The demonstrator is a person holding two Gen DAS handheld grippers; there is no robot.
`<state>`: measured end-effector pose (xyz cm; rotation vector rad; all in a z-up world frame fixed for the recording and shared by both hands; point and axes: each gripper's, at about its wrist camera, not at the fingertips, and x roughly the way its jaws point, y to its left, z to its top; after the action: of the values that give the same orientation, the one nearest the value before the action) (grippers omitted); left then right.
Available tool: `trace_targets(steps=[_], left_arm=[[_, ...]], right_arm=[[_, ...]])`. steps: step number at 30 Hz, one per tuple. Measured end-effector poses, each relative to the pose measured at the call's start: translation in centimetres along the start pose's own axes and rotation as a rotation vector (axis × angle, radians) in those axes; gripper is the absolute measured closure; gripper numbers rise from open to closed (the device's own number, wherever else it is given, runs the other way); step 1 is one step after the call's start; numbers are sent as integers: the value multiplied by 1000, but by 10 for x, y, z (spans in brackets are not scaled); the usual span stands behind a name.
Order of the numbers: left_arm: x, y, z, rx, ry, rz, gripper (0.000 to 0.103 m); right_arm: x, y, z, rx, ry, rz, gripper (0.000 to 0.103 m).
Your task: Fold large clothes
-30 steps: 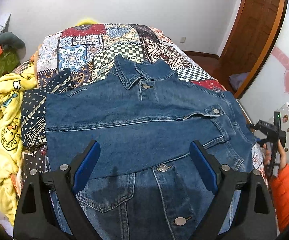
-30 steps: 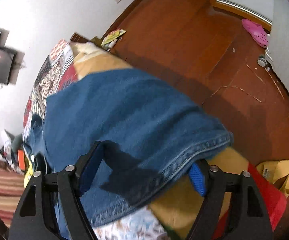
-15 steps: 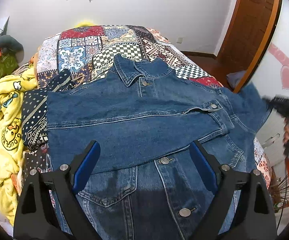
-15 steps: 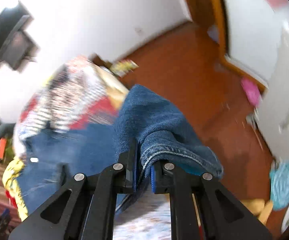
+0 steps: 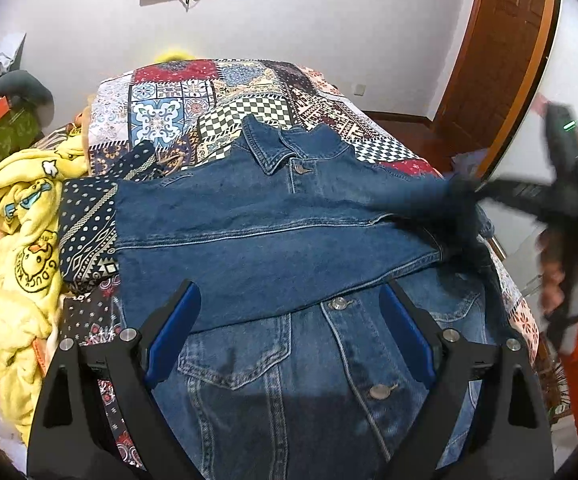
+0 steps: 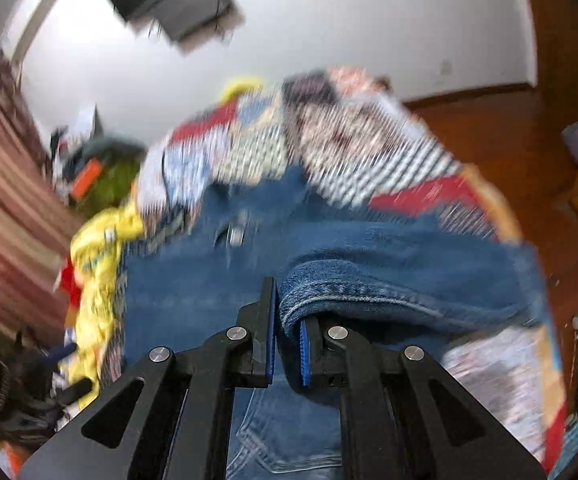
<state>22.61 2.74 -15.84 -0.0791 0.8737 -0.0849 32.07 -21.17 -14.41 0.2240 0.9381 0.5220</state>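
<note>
A blue denim jacket (image 5: 273, 240) lies front up on the patchwork bed, collar at the far end, its left sleeve folded across the chest. My left gripper (image 5: 289, 328) is open and empty, hovering over the jacket's lower front. My right gripper (image 6: 287, 340) is shut on the jacket's right sleeve (image 6: 369, 284) and holds it lifted over the jacket's right side. In the left wrist view the right gripper (image 5: 469, 196) shows blurred at the right edge of the bed with the sleeve in it.
A patchwork quilt (image 5: 217, 100) covers the bed. A yellow duck blanket (image 5: 21, 248) and a dark patterned cloth (image 5: 85, 232) lie at the jacket's left. A wooden door (image 5: 501, 60) and wood floor (image 6: 509, 140) are at the right.
My right gripper closed on the right sleeve hanging off the bed edge, lifted it, and is swinging it left over the jacket. My left gripper has stayed open above the jacket.
</note>
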Motion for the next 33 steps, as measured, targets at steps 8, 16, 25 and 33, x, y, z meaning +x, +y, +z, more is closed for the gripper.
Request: trace_targets(steps=[8, 16, 25, 33], left_arm=[[-5, -9, 3, 33, -10, 0, 12], [0, -57, 24, 128, -36, -34, 12], [31, -144, 56, 297, -21, -124, 12], [103, -221, 68, 466, 135, -184, 12]], right_arm=[[47, 4, -39, -6, 207, -4, 91], [-24, -12, -40, -30, 66, 10, 68], [-98, -69, -37, 53, -154, -187, 30], [-100, -116, -48, 147, -118, -322, 28]])
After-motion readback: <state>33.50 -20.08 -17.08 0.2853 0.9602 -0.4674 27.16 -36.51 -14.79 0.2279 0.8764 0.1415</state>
